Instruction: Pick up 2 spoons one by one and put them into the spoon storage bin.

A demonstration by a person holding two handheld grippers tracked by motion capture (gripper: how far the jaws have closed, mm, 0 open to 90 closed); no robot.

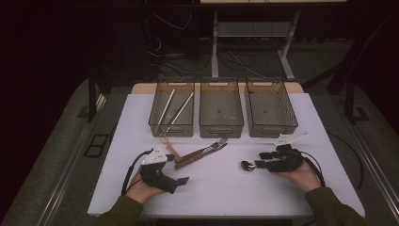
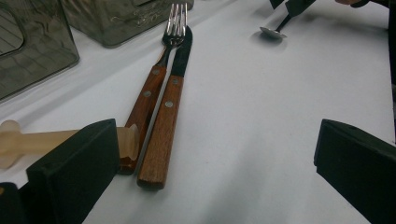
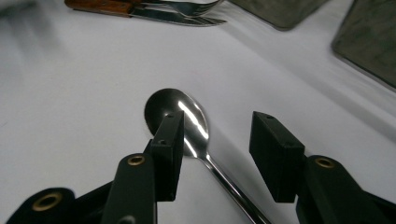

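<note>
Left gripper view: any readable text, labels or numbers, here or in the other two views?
None readable.
Middle bin: faint raised marking on its wall, too blurred to read.
Fork, knife, spoon: no stamp or brand visible.
Tongs: no lettering on either.

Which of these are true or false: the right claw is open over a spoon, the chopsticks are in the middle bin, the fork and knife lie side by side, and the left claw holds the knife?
1. The right claw stands open over the spoon. True; the spoon's neck lies between the jaws, unpressed.
2. The chopsticks lie in the middle bin. False; they are in the left bin.
3. The fork and knife lie side by side on the table. True.
4. The left claw holds the knife. False; it is open and holds nothing.
</note>
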